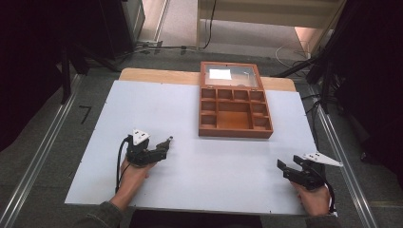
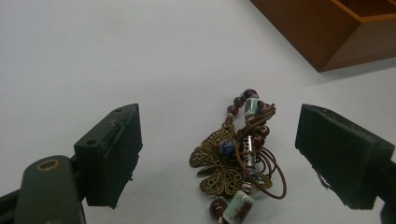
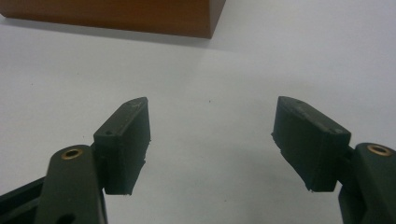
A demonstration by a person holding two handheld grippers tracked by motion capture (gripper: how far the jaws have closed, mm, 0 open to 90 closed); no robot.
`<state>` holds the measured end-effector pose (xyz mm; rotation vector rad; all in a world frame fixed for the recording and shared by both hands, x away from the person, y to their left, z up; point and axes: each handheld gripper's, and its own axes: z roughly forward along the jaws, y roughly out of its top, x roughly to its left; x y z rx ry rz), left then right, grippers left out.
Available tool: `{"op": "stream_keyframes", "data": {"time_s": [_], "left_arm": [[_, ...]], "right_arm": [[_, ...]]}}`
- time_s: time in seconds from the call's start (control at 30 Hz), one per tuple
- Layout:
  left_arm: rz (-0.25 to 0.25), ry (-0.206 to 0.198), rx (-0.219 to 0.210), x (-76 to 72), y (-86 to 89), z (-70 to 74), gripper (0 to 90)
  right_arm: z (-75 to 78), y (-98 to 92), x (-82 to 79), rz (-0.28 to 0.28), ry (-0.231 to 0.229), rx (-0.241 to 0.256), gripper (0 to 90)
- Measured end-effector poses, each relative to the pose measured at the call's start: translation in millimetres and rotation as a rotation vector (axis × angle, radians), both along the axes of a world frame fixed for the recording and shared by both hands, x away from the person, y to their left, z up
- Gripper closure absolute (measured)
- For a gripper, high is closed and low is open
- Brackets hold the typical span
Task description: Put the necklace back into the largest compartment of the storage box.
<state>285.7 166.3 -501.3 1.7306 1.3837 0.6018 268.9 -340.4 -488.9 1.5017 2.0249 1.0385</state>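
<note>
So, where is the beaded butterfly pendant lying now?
The pendant lies on the white table, between the open jaws of the left claw. In the high view it sits left of the wooden box, at the person's left side.

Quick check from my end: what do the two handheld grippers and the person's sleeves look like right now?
Both the left gripper and the right gripper are black, each topped by a pale three-cornered plate. Their jaws are blocky black pads on dark arms with brass-coloured rivets. A black cable loops from the left one. The sleeves look dark olive-grey.
</note>
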Motion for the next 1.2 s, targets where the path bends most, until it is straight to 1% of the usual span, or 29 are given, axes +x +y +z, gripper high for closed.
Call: {"op": "stream_keyframes", "data": {"time_s": [0.27,0.5,0.63,0.7,0.8,0.93,1.2], "left_arm": [[0.0,0.007,0.013,3.5,-4.4,-2.4,16.0],[-0.004,0.011,0.026,5.7,-7.8,-4.5,20.3],[-0.012,0.029,0.031,6.8,-9.1,-6.3,21.1],[-0.01,0.028,0.033,7.2,-9.4,-6.7,22.2],[-0.013,0.034,0.039,7.7,-9.6,-7.4,25.0],[-0.02,0.041,0.033,8.3,-10.8,-8.5,28.1],[-0.032,0.057,0.05,9.9,-13.1,-9.4,36.7]], "right_arm": [[-0.1,-0.5,0.1,0.001,-0.001,0.0,25.7],[-0.1,-0.6,0.1,0.002,0.0,0.0,25.7],[-0.6,-0.4,0.3,0.003,0.004,0.0,25.7],[-0.5,-0.4,0.3,0.003,0.003,0.001,25.7],[-0.4,-0.1,0.2,0.004,0.003,0.0,25.7],[-0.4,-0.2,0.3,0.003,0.004,0.0,25.7],[-0.5,0.0,0.3,0.004,0.006,0.001,25.7]]}}
